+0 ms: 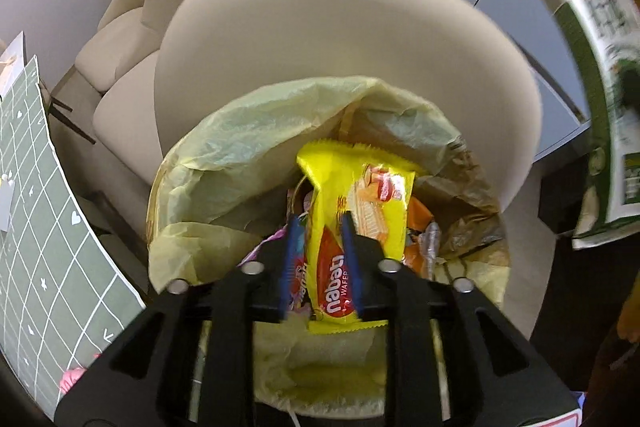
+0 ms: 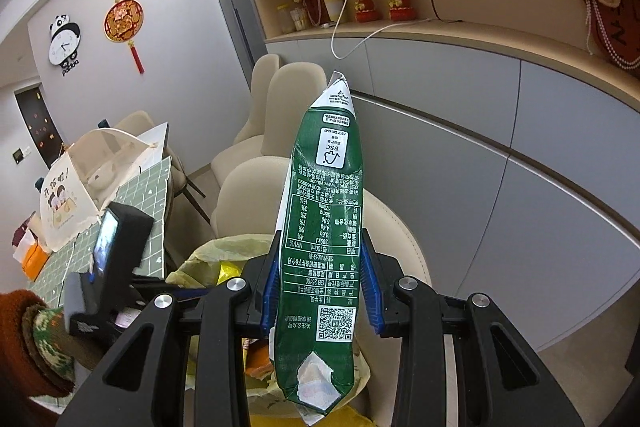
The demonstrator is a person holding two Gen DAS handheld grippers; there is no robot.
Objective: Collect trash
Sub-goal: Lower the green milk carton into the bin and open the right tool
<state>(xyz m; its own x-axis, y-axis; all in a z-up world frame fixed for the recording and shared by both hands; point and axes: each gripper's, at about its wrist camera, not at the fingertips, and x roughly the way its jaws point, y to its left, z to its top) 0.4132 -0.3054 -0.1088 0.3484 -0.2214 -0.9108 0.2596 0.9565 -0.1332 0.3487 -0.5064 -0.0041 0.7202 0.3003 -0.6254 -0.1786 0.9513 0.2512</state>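
Both wrappers gripped — bin [image 1: 192, 163] contents half-hidden.

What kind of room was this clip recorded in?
Most likely a home dining area: cream upholstered chairs beside a table with a green grid cloth, a panda wall clock, and a shelf with figurines.

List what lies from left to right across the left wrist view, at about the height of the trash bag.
Green grid tablecloth → yellow trash bag → yellow wafer wrapper held in the left claw → orange wrapper → green milk carton at the far right edge.
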